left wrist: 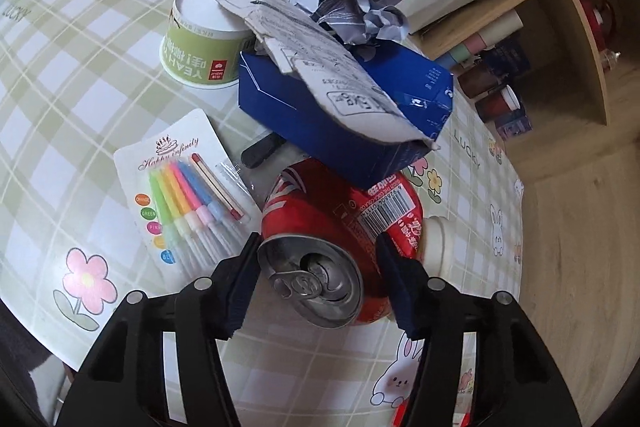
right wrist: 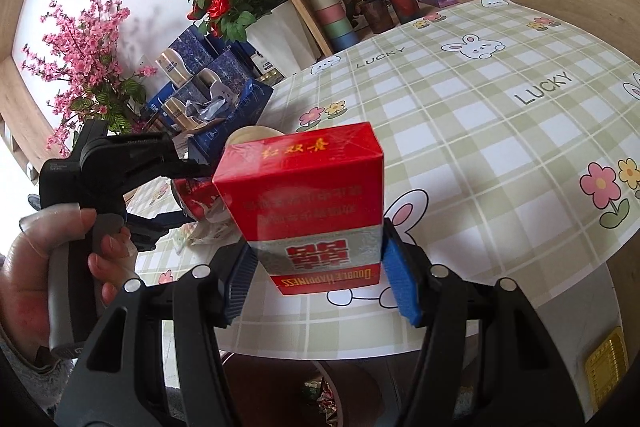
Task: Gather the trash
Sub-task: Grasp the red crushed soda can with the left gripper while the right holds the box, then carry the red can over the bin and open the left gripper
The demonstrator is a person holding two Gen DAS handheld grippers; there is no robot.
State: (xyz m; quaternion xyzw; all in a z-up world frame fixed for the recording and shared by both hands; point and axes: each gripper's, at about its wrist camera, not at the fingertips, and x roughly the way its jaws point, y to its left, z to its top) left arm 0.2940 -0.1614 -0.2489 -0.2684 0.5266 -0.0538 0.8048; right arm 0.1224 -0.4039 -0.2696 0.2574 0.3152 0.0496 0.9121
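Clearly, the right gripper (right wrist: 316, 267) clamps a red "Double Happiness" pack (right wrist: 304, 203), while the left gripper (left wrist: 320, 271) pinches a red can (left wrist: 340, 227) lying under a blue box (left wrist: 344, 115), beside "Happy infinity" candles (left wrist: 192, 195).

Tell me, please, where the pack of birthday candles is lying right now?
In the left wrist view, the candle pack lies flat on the checked tablecloth, left of the red can and in front of the green paper bowl.

Blue box (left wrist: 344, 115) hides the red can's (left wrist: 344, 215) far end.
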